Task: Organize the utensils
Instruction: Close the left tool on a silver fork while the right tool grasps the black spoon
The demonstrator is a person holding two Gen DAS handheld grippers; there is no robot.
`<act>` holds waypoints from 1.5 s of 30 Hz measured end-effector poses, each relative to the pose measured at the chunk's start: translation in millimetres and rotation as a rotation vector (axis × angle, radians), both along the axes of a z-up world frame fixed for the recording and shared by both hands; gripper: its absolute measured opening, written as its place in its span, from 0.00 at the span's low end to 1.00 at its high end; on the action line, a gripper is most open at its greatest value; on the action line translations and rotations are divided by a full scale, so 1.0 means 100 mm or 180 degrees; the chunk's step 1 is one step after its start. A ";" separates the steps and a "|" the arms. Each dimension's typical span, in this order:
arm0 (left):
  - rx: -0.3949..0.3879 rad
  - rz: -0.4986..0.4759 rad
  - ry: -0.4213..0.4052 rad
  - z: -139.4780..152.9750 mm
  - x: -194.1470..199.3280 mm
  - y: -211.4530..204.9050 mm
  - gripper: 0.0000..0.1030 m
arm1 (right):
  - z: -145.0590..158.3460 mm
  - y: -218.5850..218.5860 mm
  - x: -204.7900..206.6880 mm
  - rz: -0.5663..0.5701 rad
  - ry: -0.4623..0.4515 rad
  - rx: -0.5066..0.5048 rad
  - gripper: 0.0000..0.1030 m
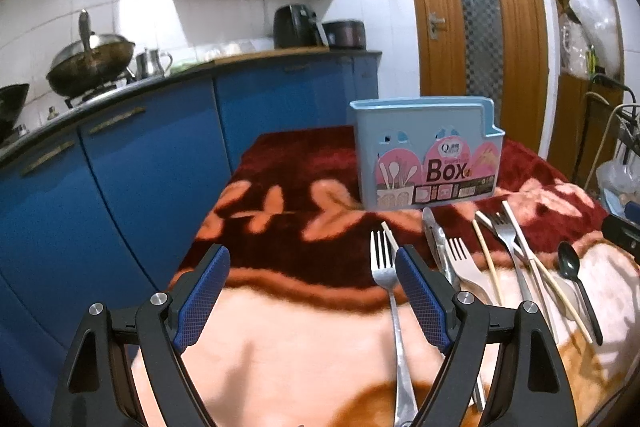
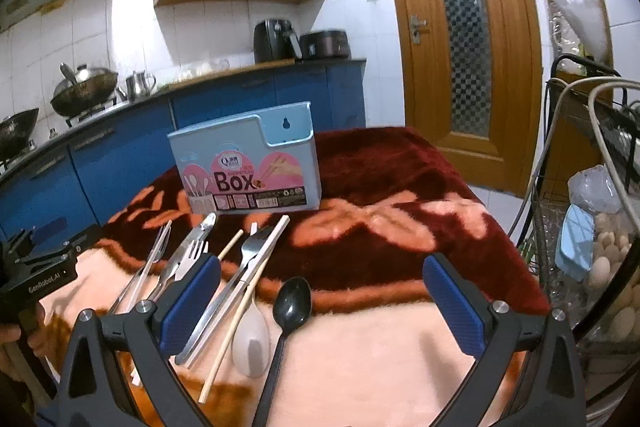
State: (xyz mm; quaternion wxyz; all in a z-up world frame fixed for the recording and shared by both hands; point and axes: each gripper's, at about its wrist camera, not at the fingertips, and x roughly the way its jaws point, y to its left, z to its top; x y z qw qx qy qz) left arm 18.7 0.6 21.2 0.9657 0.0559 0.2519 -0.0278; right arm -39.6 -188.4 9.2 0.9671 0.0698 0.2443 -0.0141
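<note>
Both my grippers, left (image 1: pixel 312 291) and right (image 2: pixel 320 303), hover spread wide and empty above the near blanket (image 1: pixel 304 347), utensils including a black spoon (image 2: pixel 292 301) scattered before the far blue box (image 2: pixel 248 171).

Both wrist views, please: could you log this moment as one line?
left gripper: open, empty | right gripper: open, empty | utensils: loose on blanket | blue box: upright behind them

1. A counter draped in a red and peach floral blanket (image 2: pixel 380 187) carries everything.
2. A light blue utensil box (image 2: pixel 248 167) stands upright at its far side.
3. Nearer lie forks (image 1: pixel 384 275), a knife (image 2: pixel 192 243), chopsticks (image 2: pixel 236 323), a white spoon (image 2: pixel 252 343) and a black spoon (image 2: pixel 290 307).
</note>
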 end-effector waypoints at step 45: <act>0.0156 -0.0619 0.2593 -0.37 0.95 -0.37 0.37 | -0.30 0.17 1.06 0.0851 0.2773 -0.0149 0.33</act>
